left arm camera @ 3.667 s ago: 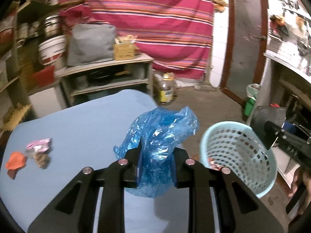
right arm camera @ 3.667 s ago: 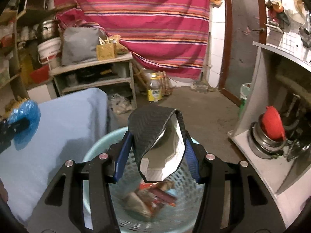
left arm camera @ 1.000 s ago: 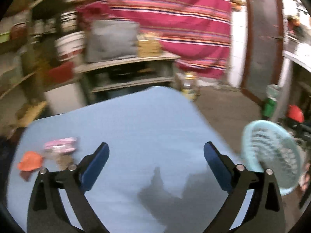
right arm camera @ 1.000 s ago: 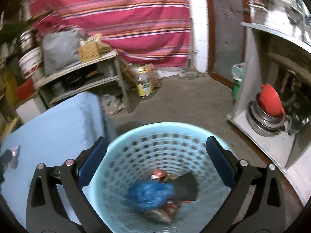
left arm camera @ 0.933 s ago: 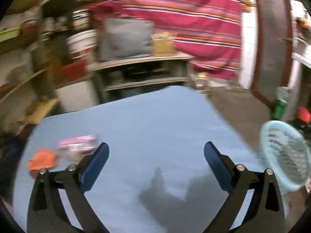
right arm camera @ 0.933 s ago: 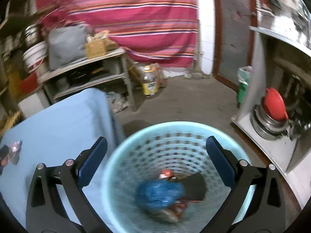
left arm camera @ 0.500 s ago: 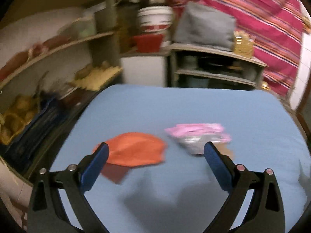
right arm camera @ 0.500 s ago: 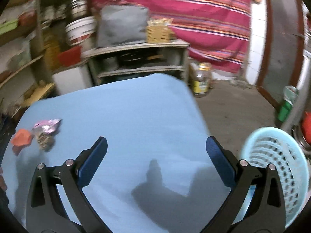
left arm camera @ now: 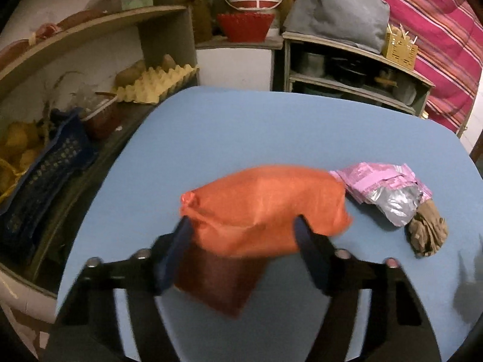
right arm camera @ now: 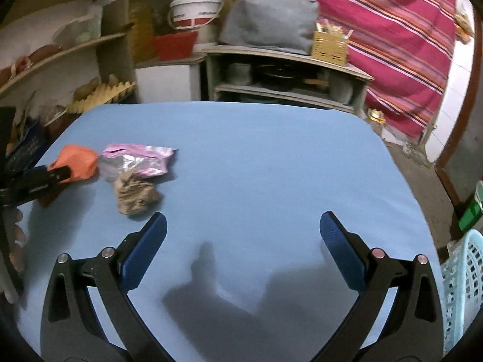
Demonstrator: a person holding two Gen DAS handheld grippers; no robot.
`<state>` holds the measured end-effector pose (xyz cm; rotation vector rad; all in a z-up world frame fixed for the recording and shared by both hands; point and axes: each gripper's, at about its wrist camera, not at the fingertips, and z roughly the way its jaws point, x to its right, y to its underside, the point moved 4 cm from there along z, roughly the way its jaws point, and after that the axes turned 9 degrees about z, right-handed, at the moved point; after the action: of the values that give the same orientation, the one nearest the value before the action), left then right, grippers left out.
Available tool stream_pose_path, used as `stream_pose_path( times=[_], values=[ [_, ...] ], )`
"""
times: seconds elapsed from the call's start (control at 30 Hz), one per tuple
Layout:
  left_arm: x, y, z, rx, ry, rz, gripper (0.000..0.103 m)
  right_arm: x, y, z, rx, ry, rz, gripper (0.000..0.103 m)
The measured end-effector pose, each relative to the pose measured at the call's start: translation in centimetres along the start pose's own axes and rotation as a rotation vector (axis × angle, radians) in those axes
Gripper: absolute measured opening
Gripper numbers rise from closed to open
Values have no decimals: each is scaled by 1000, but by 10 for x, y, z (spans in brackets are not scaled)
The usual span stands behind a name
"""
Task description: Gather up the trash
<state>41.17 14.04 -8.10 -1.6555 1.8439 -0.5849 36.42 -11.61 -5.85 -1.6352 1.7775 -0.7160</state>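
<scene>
Both grippers have swung from the basket [right arm camera: 465,286] to the table [left arm camera: 271,126]. Left gripper [left arm camera: 241,235] closing around the orange wrapper [left arm camera: 265,208]; squeeze fully before lifting. Right gripper [right arm camera: 241,235] spread, empty.

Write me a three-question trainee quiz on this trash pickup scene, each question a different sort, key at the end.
1. True or false: the right tongs hold a wrapper.
2. Which item lies between the left tongs' closing jaws? A) orange bag B) pink foil wrapper C) brown crumpled wad
3. Fill in: in the right wrist view, the light blue laundry-style basket sits at the table's ____ edge.

Key: 1 false; 2 A; 3 right.
</scene>
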Motion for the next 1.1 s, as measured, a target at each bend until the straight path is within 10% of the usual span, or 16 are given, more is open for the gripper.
stream_pose_path(
  times=[0.27, 0.63, 0.87, 1.1],
  values=[
    [-13, -7, 1, 31, 43, -28, 14, -37, -4, 22, -25, -26, -5, 99],
    [-43, -12, -21, 93, 16, -62, 8, -94, -1, 53, -56, -21, -99, 98],
    [-57, -7, -12, 71, 1, -67, 5, -101, 2, 63, -115, -70, -125, 48],
    [-66, -6, -15, 83, -6, -75, 4, -84, 2, 48, -109, -89, -128, 48]
  ],
)
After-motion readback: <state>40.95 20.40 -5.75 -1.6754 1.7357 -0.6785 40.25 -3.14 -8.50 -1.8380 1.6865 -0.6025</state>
